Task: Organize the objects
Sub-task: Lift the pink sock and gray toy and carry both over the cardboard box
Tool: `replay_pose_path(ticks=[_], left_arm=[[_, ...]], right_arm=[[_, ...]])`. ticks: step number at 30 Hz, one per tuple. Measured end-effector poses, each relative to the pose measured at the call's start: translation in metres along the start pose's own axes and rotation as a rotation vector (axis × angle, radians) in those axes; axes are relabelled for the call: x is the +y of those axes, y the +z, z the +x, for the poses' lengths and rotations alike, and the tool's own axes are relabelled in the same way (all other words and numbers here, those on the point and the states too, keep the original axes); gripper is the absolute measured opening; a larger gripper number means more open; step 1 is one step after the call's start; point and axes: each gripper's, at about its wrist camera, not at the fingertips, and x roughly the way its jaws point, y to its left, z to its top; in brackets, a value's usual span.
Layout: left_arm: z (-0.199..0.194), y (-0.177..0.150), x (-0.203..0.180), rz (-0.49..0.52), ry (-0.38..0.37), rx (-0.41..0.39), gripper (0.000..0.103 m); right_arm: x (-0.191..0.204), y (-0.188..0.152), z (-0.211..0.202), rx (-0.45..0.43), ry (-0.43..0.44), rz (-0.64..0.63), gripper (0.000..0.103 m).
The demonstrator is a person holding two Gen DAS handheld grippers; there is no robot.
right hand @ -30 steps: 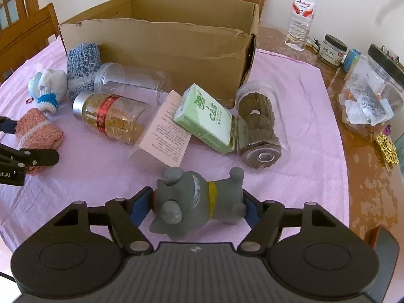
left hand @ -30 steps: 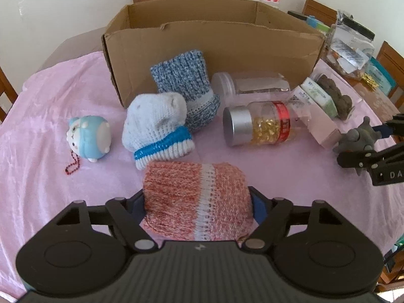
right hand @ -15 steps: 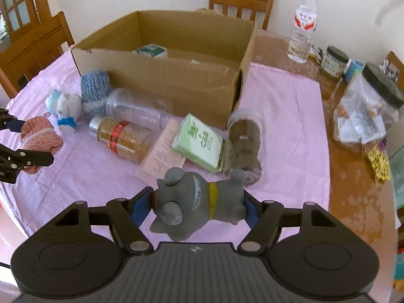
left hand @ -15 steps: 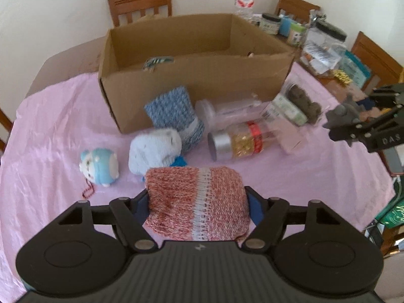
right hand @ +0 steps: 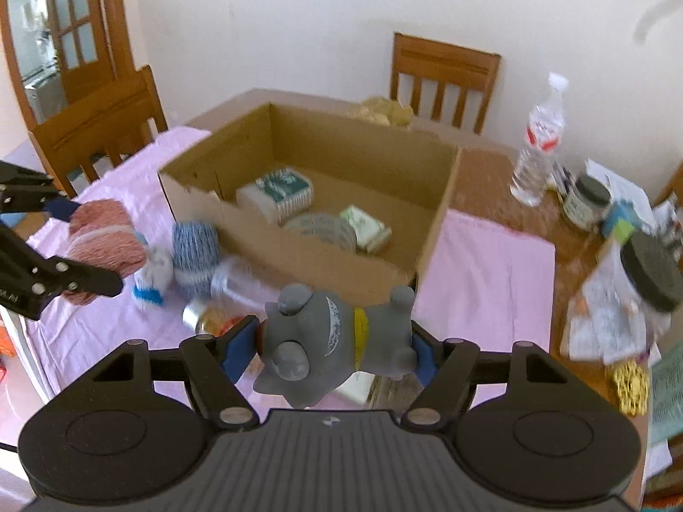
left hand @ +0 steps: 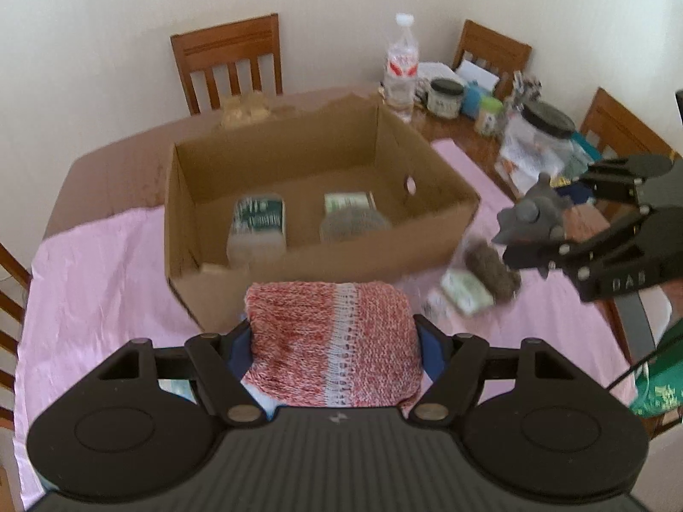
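Note:
My left gripper is shut on a red-and-white knitted pouch, held in the air in front of the open cardboard box. My right gripper is shut on a grey toy animal with a yellow collar, also lifted above the pink cloth. In the left wrist view the right gripper shows at the right with the grey toy. In the right wrist view the left gripper shows at the left with the pouch. Inside the box lie two packets and a round lid.
On the pink cloth beside the box lie a blue knitted pouch, a white-and-blue pouch, a clear jar and a pill jar. A water bottle, jars and papers crowd the right. Wooden chairs ring the table.
Both grippers have risen with their loads, so the views now look down into the box. The things on the cloth appear smaller and lower.

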Motion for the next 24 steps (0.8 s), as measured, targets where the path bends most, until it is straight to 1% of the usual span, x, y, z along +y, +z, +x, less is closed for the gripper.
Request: replay_pose_path(ticks=[6, 9, 11, 13, 17, 24], left_arm=[[0.012, 0.045, 0.004, 0.026, 0.025, -0.041, 0.073], [0.025, 0.065, 0.01, 0.045, 0.03, -0.055, 0.073], [0.034, 0.078, 0.013, 0.051, 0.026, -0.059, 0.073], [0.043, 0.09, 0.016, 0.066, 0.026, -0.063, 0.073], [0.063, 0.113, 0.02, 0.096, 0.03, -0.071, 0.073], [0.103, 0.142, 0.028, 0.108, 0.031, -0.064, 0.073]], right_arm=[[-0.011, 0.029, 0.005, -0.038, 0.033, -0.038, 0.076], [-0.012, 0.039, 0.015, -0.048, 0.026, -0.057, 0.076], [-0.013, 0.045, 0.021, -0.047, 0.015, -0.051, 0.076], [-0.014, 0.051, 0.027, -0.044, 0.023, -0.047, 0.076], [-0.016, 0.062, 0.04, -0.041, 0.002, -0.059, 0.076], [-0.027, 0.074, 0.064, -0.02, -0.014, -0.037, 0.077]])
